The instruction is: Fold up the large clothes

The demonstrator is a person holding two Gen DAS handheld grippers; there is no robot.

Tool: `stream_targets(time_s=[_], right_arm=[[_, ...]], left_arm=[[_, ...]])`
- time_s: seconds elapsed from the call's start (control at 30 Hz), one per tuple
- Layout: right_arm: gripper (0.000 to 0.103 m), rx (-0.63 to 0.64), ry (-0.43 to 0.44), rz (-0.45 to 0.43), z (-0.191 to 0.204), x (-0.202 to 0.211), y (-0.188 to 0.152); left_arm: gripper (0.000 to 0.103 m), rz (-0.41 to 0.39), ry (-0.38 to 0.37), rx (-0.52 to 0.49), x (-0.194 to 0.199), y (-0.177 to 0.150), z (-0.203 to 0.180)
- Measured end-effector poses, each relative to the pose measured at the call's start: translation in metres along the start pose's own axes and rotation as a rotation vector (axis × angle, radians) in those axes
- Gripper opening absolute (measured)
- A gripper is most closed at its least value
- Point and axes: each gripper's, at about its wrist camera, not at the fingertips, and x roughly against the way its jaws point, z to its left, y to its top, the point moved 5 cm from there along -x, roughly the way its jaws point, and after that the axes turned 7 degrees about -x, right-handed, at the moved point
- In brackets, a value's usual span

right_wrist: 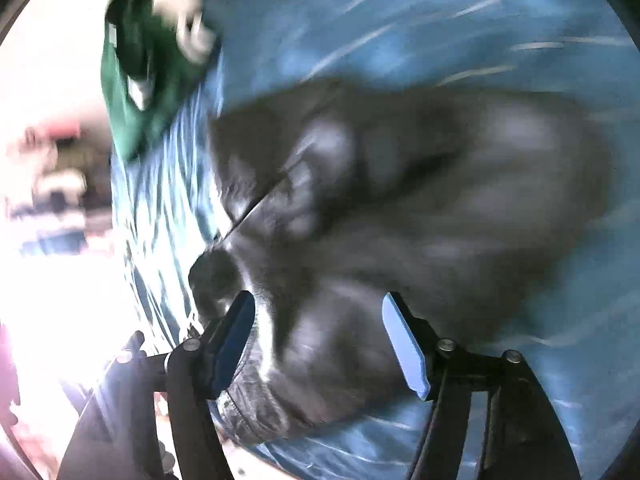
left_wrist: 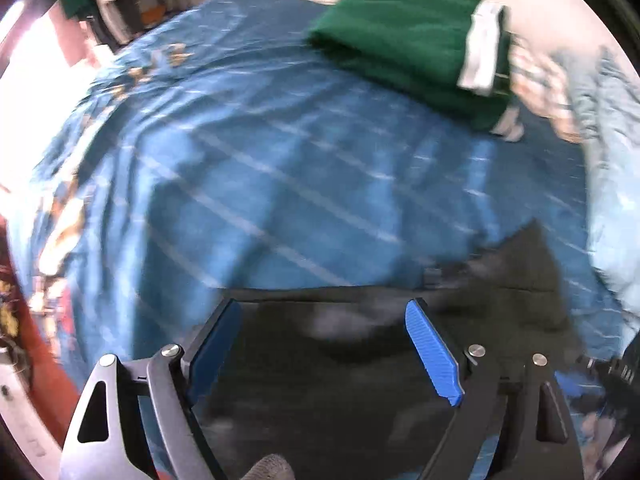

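Left wrist view is mostly filled by a blue bedspread [left_wrist: 280, 168] with thin white lines, spread over a bed and lightly creased. Right wrist view shows the same bedspread [right_wrist: 440, 20], badly blurred. On it lies a dark grey garment [right_wrist: 420, 200], rumpled, with a ribbed hem showing near the lower edge of that view; the left wrist camera catches the same garment [left_wrist: 360, 368] spread flat at the near edge of the bedspread. A folded green garment [left_wrist: 408, 40] with white stripes at its cuff sits well apart from it, toward the far side of the bed, and appears as a green blur [right_wrist: 148, 80] in the right wrist view. The left gripper [left_wrist: 324, 344] hangs just over the dark cloth with its jaws spread wide and nothing between them. The right gripper [right_wrist: 320, 344] is likewise spread apart above the rumpled cloth, gripping nothing that I can make out.
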Motion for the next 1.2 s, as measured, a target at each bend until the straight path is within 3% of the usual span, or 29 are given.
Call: stream_targets(time_s=[0.1, 0.17, 0.23, 0.33, 0.47, 0.6, 0.67, 0.73, 0.77, 0.8, 0.97, 1.2], right_arm=[[0.069, -0.069, 0.014, -0.085, -0.055, 0.036, 0.005], [0.069, -0.109, 0.019, -0.110, -0.094, 0.038, 0.012], [0.069, -0.140, 0.085, -0.106, -0.121, 0.031, 0.020], [0.069, -0.185, 0.210, -0.084, -0.135, 0.007, 0.033], [0.071, -0.222, 0.359, -0.093, -0.132, -0.018, 0.057], [0.071, -0.205, 0.487, -0.099, -0.107, -0.032, 0.070], [0.070, -0.189, 0.500, -0.089, -0.095, -0.042, 0.074], [0.059, -0.191, 0.519, -0.086, -0.088, -0.048, 0.078], [0.037, -0.205, 0.534, -0.085, -0.085, -0.048, 0.080], [0.028, -0.210, 0.554, -0.087, -0.082, -0.046, 0.079], [0.025, -0.056, 0.602, -0.112, -0.026, -0.004, 0.059], [0.025, 0.257, 0.549, -0.036, 0.085, 0.020, 0.002]], left_arm=[[0.084, 0.055, -0.048, -0.015, -0.028, -0.007, -0.046], [0.084, 0.102, -0.032, -0.041, -0.054, -0.015, -0.071], [0.084, 0.143, -0.020, -0.062, -0.078, -0.021, -0.086], [0.086, 0.199, 0.014, -0.100, -0.110, -0.030, -0.095], [0.091, 0.199, 0.006, -0.116, -0.112, -0.028, -0.091], [0.092, 0.202, -0.003, -0.122, -0.114, -0.028, -0.090], [0.093, 0.206, 0.005, -0.128, -0.115, -0.027, -0.090], [0.094, 0.202, 0.011, -0.132, -0.117, -0.026, -0.088], [0.094, 0.199, 0.010, -0.127, -0.121, -0.024, -0.089], [0.094, 0.200, 0.006, -0.119, -0.123, -0.023, -0.089], [0.095, 0.201, -0.001, -0.098, -0.133, -0.020, -0.086], [0.097, 0.179, -0.070, -0.052, -0.136, -0.028, -0.073]])
